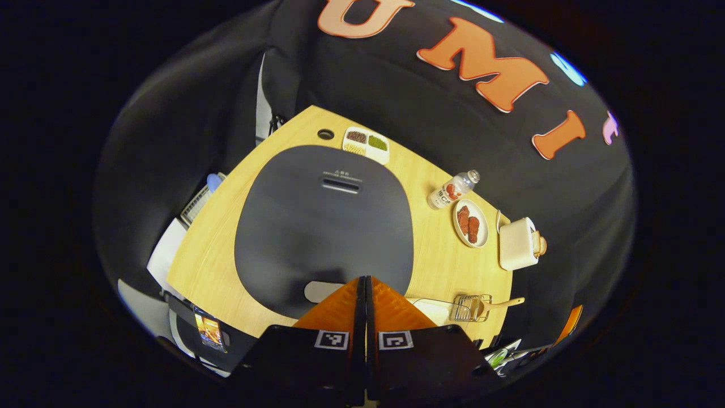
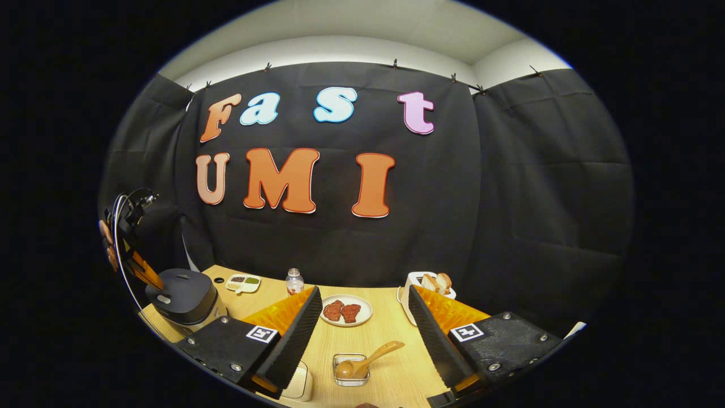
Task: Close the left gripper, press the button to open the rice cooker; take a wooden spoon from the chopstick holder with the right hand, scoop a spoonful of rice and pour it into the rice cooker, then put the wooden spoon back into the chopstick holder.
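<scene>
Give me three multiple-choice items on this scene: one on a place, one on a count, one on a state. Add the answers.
1. Where is the wooden spoon?
A. in the wire holder
B. on the plate
C. inside the rice cooker

2. How many pieces of meat lie on the plate?
A. one
B. two
C. four

3. How is the left claw set?
A. wide open
B. shut, above the cooker lid
C. shut on the bottle

Answers:
1 A, its bowl sits in the holder, handle sticking out.
2 B, two brown pieces lie side by side.
3 B, its fingers meet with nothing between them; the right claw is open.
</scene>
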`<action>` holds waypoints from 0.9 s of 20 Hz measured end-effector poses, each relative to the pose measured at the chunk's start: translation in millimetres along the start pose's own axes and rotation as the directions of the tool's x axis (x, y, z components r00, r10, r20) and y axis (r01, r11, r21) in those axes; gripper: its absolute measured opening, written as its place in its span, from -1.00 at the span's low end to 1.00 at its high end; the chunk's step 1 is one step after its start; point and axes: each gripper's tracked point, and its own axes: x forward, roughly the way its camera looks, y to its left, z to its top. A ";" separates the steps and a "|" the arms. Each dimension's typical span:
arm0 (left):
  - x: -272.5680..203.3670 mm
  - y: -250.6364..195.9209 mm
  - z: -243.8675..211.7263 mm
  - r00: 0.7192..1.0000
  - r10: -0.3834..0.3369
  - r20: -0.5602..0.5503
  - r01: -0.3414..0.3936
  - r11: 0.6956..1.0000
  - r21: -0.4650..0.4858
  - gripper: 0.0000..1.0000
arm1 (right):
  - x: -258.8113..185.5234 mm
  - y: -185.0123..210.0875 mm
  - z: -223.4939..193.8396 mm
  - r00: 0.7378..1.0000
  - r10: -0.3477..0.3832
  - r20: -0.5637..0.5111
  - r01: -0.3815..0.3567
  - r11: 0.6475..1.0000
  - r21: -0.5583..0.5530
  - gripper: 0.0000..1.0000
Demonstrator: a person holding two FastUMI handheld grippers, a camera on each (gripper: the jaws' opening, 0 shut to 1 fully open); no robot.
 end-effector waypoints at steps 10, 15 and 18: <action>25.9 20.4 -13.8 0.999 0.032 -0.007 -0.032 0.999 -0.027 -0.87 | 9.0 -1.4 -32.0 0.997 -0.016 -0.074 0.017 1.000 0.022 0.91; 0.4 12.8 -0.5 0.986 -0.029 0.163 0.017 0.997 0.070 -0.89 | 14.3 5.4 -48.8 0.993 0.013 -0.118 -0.010 1.000 0.026 0.91; -43.7 -6.5 40.7 0.909 -0.089 0.408 0.020 0.985 0.171 -0.88 | 15.1 2.0 -64.7 0.987 0.010 -0.161 -0.003 0.999 0.043 0.91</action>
